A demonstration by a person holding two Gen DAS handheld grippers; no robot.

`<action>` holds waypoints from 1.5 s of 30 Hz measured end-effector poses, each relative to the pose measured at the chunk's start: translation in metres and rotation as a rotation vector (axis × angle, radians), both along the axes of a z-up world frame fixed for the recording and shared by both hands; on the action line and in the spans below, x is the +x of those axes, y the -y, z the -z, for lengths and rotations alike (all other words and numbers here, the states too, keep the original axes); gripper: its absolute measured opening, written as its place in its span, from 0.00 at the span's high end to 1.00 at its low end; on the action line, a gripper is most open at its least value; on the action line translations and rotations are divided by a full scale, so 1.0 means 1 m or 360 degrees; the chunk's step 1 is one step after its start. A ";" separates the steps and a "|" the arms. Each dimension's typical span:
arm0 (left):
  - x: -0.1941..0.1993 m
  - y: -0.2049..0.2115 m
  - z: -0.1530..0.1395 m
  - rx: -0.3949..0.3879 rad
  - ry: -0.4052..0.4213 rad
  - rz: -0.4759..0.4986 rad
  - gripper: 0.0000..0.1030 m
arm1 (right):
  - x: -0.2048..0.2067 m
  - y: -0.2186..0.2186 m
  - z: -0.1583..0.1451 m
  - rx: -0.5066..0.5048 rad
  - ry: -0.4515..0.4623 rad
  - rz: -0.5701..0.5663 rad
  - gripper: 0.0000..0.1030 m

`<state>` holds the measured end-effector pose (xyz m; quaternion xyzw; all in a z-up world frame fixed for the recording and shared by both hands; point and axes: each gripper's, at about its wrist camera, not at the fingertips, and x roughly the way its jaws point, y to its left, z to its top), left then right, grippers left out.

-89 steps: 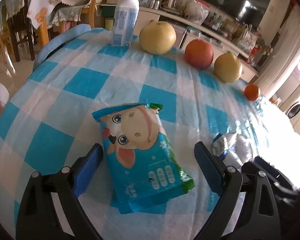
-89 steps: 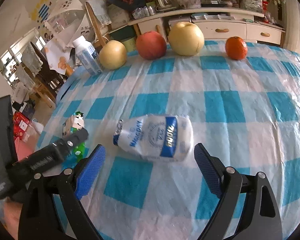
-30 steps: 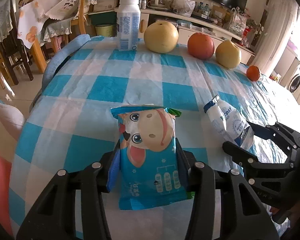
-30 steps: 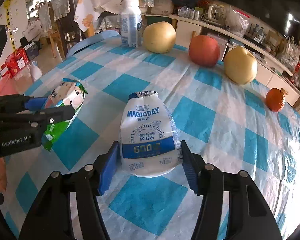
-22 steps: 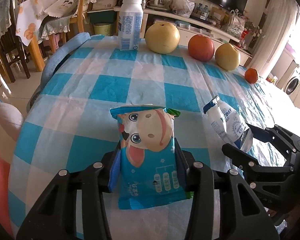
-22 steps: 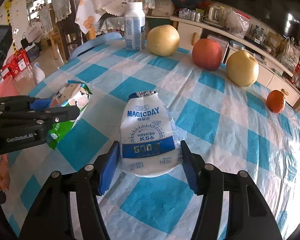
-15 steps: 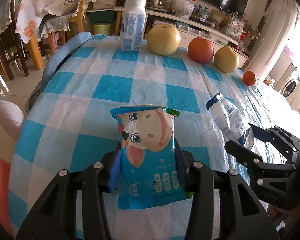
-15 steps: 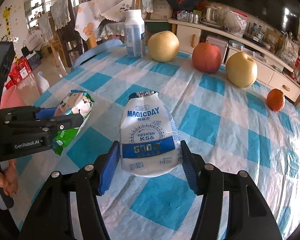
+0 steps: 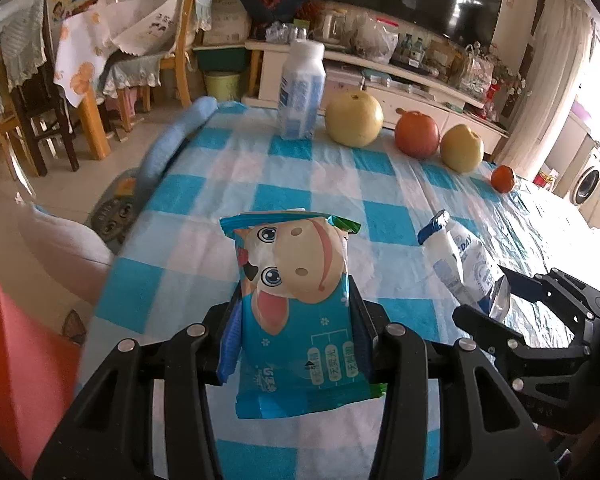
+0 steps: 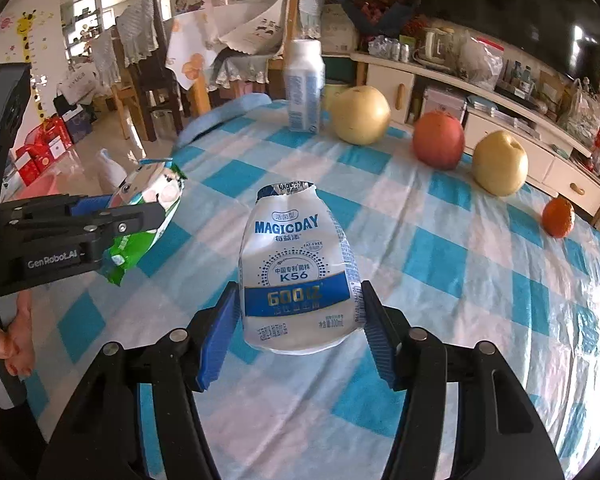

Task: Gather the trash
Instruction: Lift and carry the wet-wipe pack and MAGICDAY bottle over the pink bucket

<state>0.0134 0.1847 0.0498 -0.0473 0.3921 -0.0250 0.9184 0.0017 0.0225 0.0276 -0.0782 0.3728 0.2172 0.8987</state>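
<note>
Blue wrapper (image 9: pixel 296 312) pinched in left hand-held gripper (image 9: pixel 292 344), white pouch (image 10: pixel 298 276) in right hand-held gripper (image 10: pixel 298 328); both clear of the counter (image 10: pixel 480 280), disposal remains.

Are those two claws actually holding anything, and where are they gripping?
Yes. The left gripper pinches the blue cartoon-cow wrapper across its lower half. The right gripper squeezes the crushed white Magicday bottle at its lower sides.

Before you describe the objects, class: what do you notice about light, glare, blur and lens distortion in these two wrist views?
Left wrist view: window light blows out the right edge and glares off the tablecloth; the fisheye bends the table edge. Right wrist view: the drink bottle is sharp, the upright milk bottle slightly smeared, the corners black from the lens rim.
</note>
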 end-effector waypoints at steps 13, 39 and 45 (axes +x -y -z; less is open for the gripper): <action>-0.023 -0.054 -0.020 0.0044 0.0104 -0.0164 0.54 | -0.022 -0.044 -0.018 0.0071 0.0045 -0.0099 0.42; -0.069 -0.157 -0.048 0.0166 0.0248 -0.0540 0.54 | -0.079 -0.167 -0.021 0.0051 0.0063 -0.0332 0.42; -0.082 -0.192 -0.051 0.0154 0.0248 -0.0671 0.54 | -0.089 -0.194 -0.021 0.0078 0.0042 -0.0376 0.42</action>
